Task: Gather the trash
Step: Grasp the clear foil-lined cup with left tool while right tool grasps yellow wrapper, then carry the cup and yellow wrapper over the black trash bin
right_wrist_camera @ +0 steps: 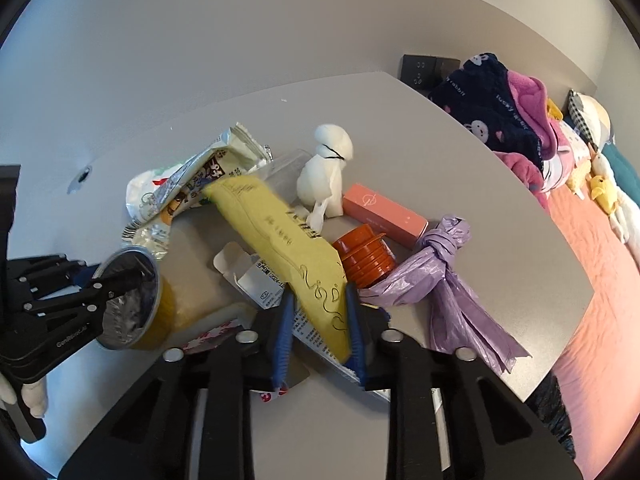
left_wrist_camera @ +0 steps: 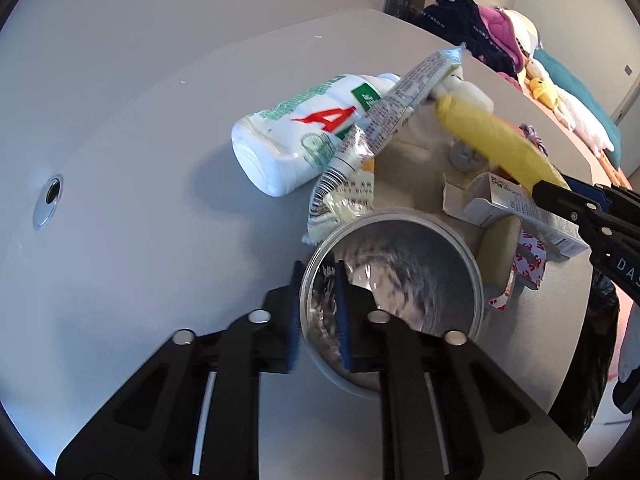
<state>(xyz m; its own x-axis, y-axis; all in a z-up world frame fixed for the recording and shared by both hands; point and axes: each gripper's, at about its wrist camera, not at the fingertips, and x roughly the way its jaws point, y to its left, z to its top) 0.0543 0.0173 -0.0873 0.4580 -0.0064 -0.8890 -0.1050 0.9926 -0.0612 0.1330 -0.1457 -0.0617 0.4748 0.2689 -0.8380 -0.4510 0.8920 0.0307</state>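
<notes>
A foil-lined cup (left_wrist_camera: 400, 272) with a yellow outside (right_wrist_camera: 160, 312) stands on the grey table (left_wrist_camera: 140, 240). My left gripper (left_wrist_camera: 318, 312) is shut on its near rim, one pad inside and one outside; the right wrist view shows the same grip (right_wrist_camera: 120, 278). A long yellow packet (right_wrist_camera: 272, 224) lies tilted over the pile of trash. My right gripper (right_wrist_camera: 320, 320) is shut on its near end, and appears at the right of the left wrist view (left_wrist_camera: 540, 192). A white bottle (left_wrist_camera: 296, 132) lies on its side under a silver snack wrapper (left_wrist_camera: 400, 104).
A small open carton (left_wrist_camera: 512, 200), a knotted purple bag (right_wrist_camera: 440, 280), an orange ribbed cap (right_wrist_camera: 364, 256), a pink box (right_wrist_camera: 384, 212) and a white tissue figure (right_wrist_camera: 324, 176) crowd the table. A black bag (right_wrist_camera: 552, 408) hangs past the table's right edge. Clothes and plush toys (right_wrist_camera: 520, 120) lie on a bed beyond.
</notes>
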